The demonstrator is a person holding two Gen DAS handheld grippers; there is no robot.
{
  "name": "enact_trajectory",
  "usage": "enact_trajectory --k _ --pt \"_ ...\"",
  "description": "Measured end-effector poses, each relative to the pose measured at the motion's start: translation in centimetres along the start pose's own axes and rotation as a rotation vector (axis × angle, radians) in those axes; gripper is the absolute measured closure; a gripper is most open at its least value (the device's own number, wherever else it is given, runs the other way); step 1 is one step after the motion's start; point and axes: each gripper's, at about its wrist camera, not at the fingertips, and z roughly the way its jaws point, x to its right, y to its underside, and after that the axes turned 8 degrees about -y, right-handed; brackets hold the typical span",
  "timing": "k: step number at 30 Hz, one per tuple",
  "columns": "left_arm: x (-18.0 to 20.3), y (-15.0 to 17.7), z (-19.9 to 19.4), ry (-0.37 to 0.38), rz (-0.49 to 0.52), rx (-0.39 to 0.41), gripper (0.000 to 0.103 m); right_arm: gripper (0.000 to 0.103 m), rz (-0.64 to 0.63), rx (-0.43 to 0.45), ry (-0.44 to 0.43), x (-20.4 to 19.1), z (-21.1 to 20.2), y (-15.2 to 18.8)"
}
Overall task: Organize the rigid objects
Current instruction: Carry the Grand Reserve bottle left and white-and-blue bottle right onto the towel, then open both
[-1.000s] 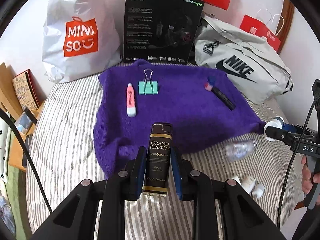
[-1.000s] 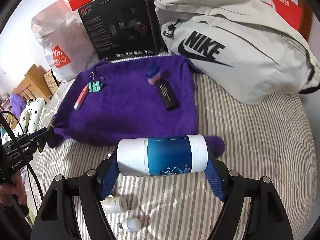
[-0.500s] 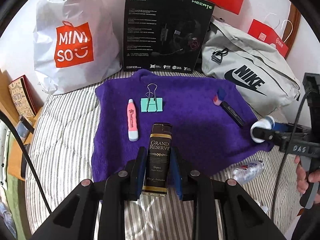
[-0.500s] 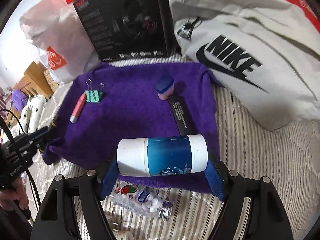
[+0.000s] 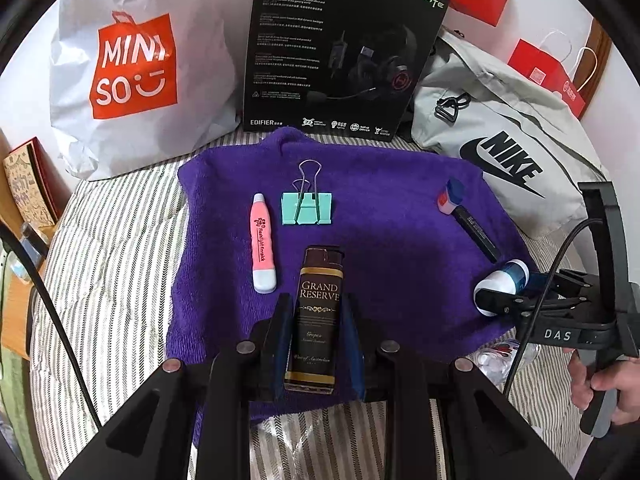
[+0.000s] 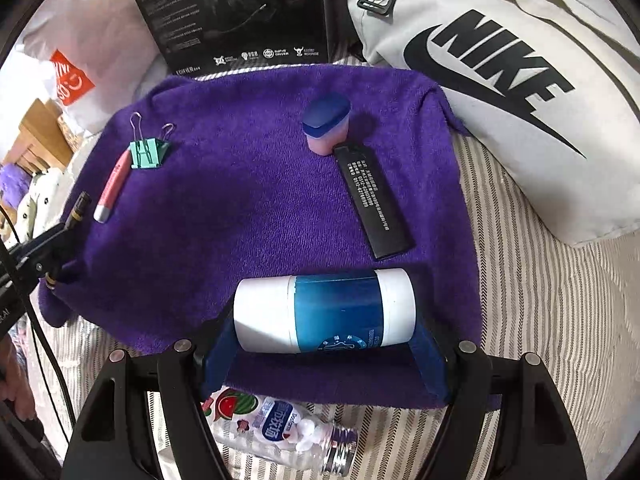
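My left gripper (image 5: pixel 316 312) is shut on a brown "Grand Reserve" lighter (image 5: pixel 318 312), held lengthwise over the near edge of the purple towel (image 5: pixel 380 220). My right gripper (image 6: pixel 324 320) is shut on a blue and white cylinder bottle (image 6: pixel 324 312), held crosswise above the towel's (image 6: pixel 240 200) near right part. On the towel lie a pink tube (image 5: pixel 262 248), a green binder clip (image 5: pixel 306 206), a blue-capped pink item (image 6: pixel 326 128) and a black flat stick (image 6: pixel 372 204). The right gripper with the cylinder (image 5: pixel 500 286) shows at the right of the left wrist view.
A clear candy bottle (image 6: pixel 280 432) lies on the striped bed just below the towel's edge. A Miniso bag (image 5: pixel 132 64), a black headset box (image 5: pixel 340 48) and a grey Nike bag (image 5: pixel 508 148) line the far side. A person's hand (image 5: pixel 600 384) holds the right gripper's handle.
Both grippers have moved forward over the towel with their objects still held. The towel items now appear closer, and the candy bottle has passed below the right gripper.
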Motion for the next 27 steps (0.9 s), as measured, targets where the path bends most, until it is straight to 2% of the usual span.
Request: enact_trajectory --k 6,9,15,19,27 --pt "0.1 -0.3 1.0 0.010 -0.005 -0.016 0.079 0.026 -0.002 0.002 0.005 0.2 0.5 -0.2" --pt "0.5 -0.9 1.6 0.013 -0.004 -0.017 0.079 0.026 -0.045 0.005 0.046 -0.4 0.7 0.0" --pt "0.6 -2.0 3.4 -0.006 -0.009 -0.029 0.079 0.026 -0.045 0.006 0.038 -0.3 0.7 -0.1" --pt "1.1 -2.4 4.5 -0.056 0.015 -0.031 0.079 0.025 -0.054 0.002 0.033 -0.3 0.8 -0.2" --pt "2.1 -2.6 6.2 -0.088 0.049 -0.050 0.079 0.021 -0.080 -0.001 0.015 -0.5 1.0 -0.4"
